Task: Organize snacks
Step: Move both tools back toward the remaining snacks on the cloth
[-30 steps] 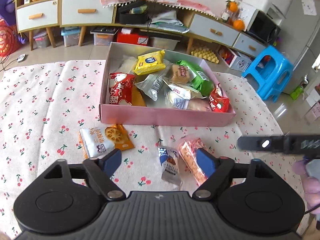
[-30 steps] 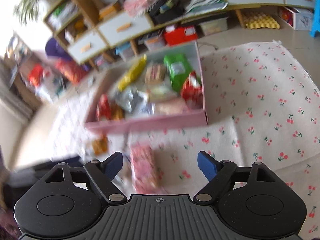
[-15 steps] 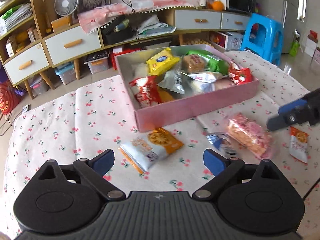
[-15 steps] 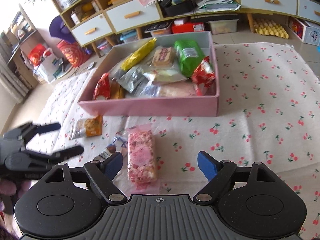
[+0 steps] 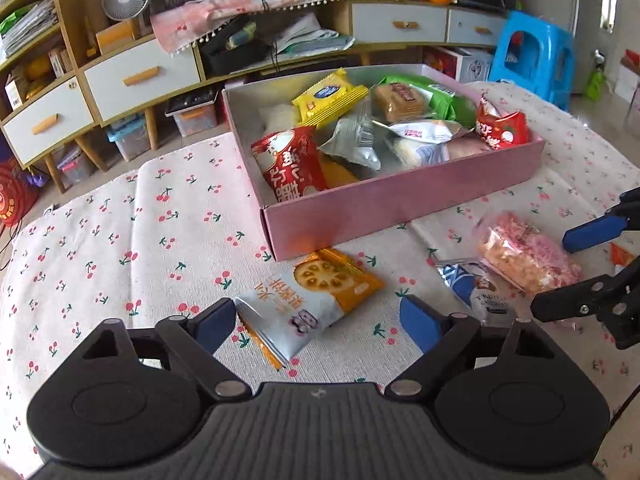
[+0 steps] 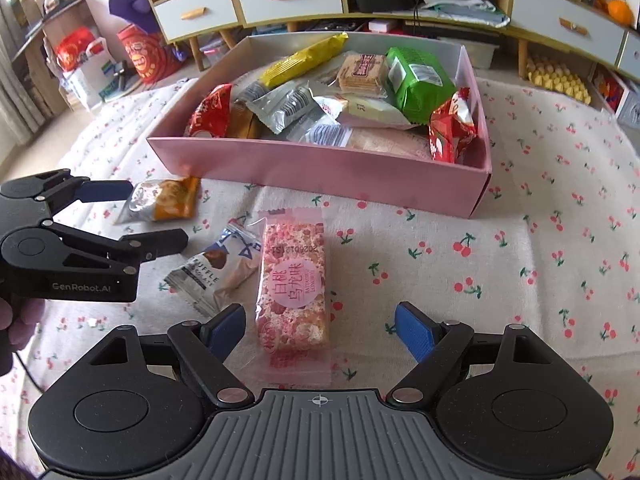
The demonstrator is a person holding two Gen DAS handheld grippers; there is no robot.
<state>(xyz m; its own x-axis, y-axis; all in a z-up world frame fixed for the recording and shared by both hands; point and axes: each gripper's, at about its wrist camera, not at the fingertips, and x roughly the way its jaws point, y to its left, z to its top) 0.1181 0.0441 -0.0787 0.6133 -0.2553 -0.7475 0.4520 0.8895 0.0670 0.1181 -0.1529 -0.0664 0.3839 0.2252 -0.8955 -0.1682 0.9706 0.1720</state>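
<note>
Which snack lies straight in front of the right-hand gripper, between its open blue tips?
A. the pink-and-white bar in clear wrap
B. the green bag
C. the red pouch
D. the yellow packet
A: the pink-and-white bar lies on the cloth between the right gripper tips, untouched; the other three sit in the pink box.

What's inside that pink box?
The pink box holds piled snack packets: yellow, green, red, a wafer. Whatever lies beneath the pile is covered.

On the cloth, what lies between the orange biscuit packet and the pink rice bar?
A small blue-and-white chocolate packet lies there, between the orange biscuit packet and the pink rice bar. It shows best in the right wrist view.
</note>
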